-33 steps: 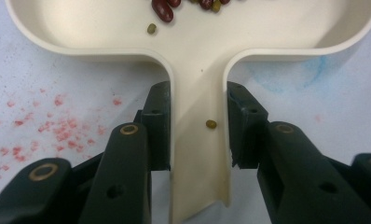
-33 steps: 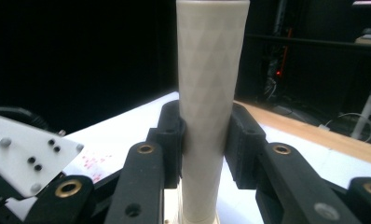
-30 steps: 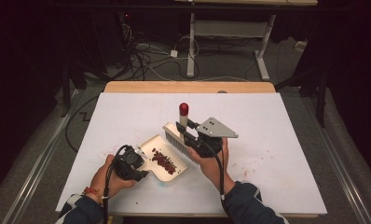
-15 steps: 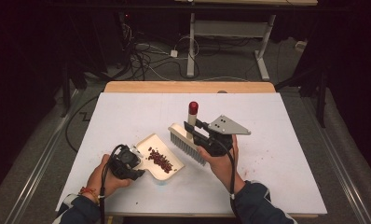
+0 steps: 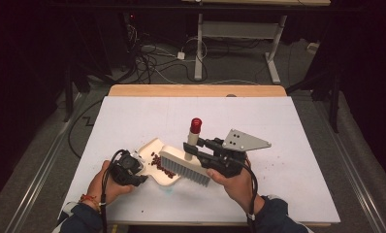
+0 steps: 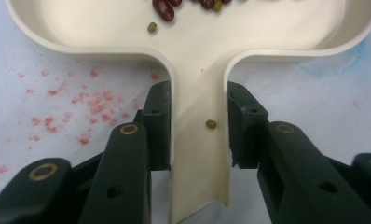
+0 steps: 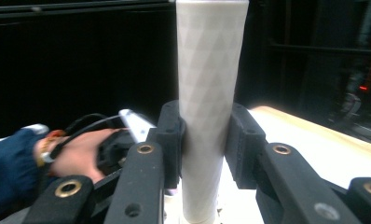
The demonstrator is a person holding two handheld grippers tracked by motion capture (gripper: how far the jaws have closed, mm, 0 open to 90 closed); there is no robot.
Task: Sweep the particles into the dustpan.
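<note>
On the tabletop (image 5: 288, 145), your left gripper (image 6: 198, 140) fingers pinch the dustpan (image 5: 154, 150) handle; right gripper (image 7: 206, 140) fingers clamp the brush (image 5: 186, 166) handle. Most beans (image 5: 158, 160) look collected; stray specks remain right.

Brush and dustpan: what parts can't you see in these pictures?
- Brush bristles: right gripper view, cut off by the bottom edge beneath the handle.
- Dustpan front lip: left gripper view, cut off by the top edge.
- Beans in the pan: high view, too small to count, and the brush covers some.
- Brush handle's red tip: right gripper view, cut off above.
</note>
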